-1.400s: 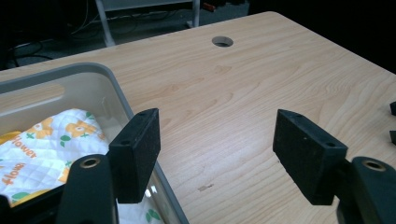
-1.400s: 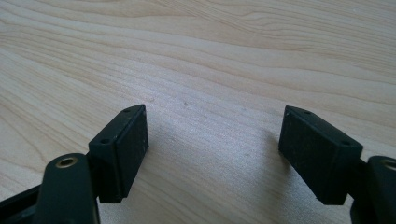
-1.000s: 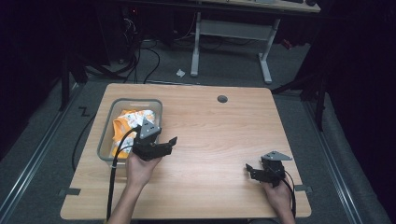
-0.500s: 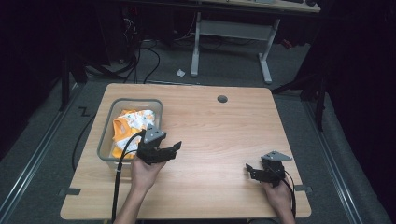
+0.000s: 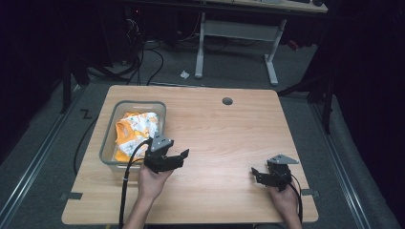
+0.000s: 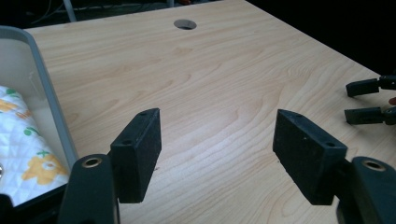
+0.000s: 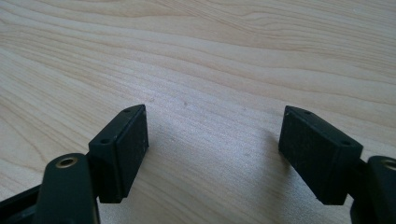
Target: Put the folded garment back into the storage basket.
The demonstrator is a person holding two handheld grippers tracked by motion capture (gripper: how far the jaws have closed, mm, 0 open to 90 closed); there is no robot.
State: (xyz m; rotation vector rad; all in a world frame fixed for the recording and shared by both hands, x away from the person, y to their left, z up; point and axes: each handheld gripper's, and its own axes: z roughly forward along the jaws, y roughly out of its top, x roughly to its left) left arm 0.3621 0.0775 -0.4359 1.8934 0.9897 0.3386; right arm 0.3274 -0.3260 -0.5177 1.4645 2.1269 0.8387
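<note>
Pale wooden tabletop (image 5: 219, 129) carries a clear plastic bin (image 5: 111, 143) at its left, holding an orange-and-white floral cloth (image 5: 133, 131). Left gripper (image 5: 177, 158) beside the bin and right gripper (image 5: 256, 174) both stand spread, empty.

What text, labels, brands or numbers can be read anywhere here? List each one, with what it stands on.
None can be read.
The cloth in the clear tub carries an orange and green flower print, no lettering.
The wooden table, the left gripper and the right gripper show no label or number.
</note>
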